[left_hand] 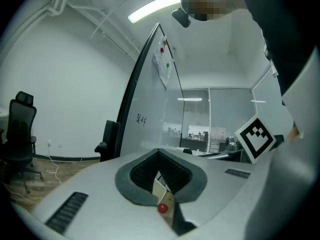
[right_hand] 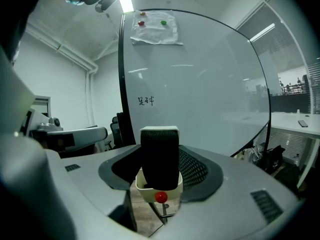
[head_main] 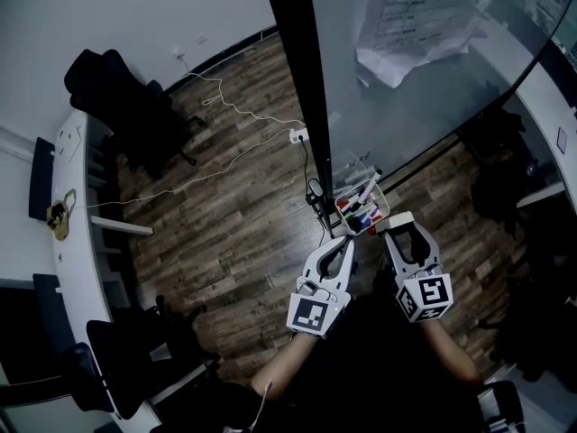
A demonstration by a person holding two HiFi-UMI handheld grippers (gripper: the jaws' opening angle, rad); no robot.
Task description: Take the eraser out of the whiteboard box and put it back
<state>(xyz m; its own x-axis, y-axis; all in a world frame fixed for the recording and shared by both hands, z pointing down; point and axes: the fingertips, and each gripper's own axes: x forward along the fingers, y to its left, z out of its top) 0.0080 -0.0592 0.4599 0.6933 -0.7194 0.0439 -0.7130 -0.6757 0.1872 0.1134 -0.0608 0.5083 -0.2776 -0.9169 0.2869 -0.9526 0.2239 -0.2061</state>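
Left claw: you're holding it level, jaws together, tip beside the box.
Right claw: tipped slightly down, clamped on the eraser.
Eraser: upright, lower end inside the box rim.

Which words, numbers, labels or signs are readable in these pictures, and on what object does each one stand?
No text can be quoted with certainty.
Handwriting on the whiteboard: two small characters, too blurred to read.
Paper sheet hanging on the whiteboard: printed lines, too small to read.
Marker cubes: black-and-white square patterns only, no words or numbers.
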